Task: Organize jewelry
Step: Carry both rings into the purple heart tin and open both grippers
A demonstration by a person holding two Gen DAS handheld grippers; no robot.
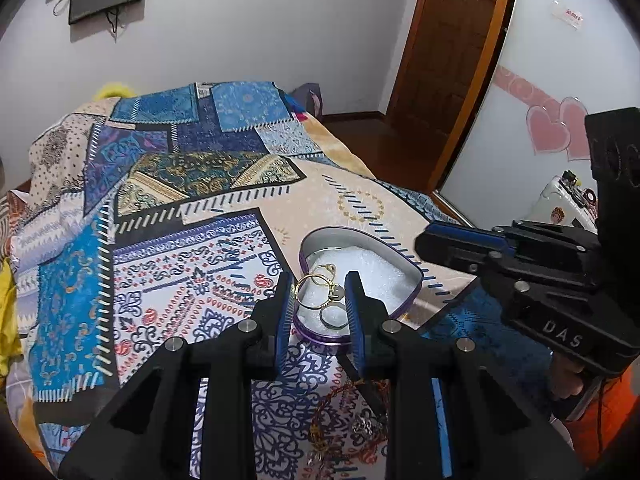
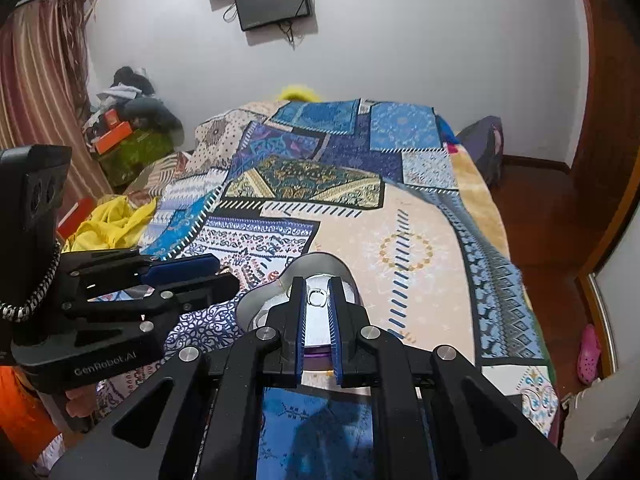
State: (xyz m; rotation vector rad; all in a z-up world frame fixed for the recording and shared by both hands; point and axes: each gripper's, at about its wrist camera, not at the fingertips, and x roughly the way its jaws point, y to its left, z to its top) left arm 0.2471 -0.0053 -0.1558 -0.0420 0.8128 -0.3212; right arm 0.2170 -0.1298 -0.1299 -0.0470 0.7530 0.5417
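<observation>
A purple heart-shaped tin (image 1: 404, 258) with a white foam lining lies open on the patterned bedspread. Gold hoop earrings (image 1: 314, 280) and a silver ring (image 1: 334, 317) lie in it. My left gripper (image 1: 320, 292) is open, its fingers standing either side of the tin's near end, just above the earrings. Loose jewelry (image 1: 352, 420) lies in a heap on the cloth under it. My right gripper (image 2: 318, 296) hovers over the tin (image 2: 320, 266) with its jaws a little apart and nothing between them; a small ring (image 2: 318, 298) shows below in the gap.
The bedspread (image 1: 180, 248) covers a bed that drops off at the right to a wooden floor (image 2: 552, 220). A yellow cloth (image 2: 112, 224) and piled clutter (image 2: 128, 120) lie at the left. A door (image 1: 452, 60) and a wardrobe panel stand at the right.
</observation>
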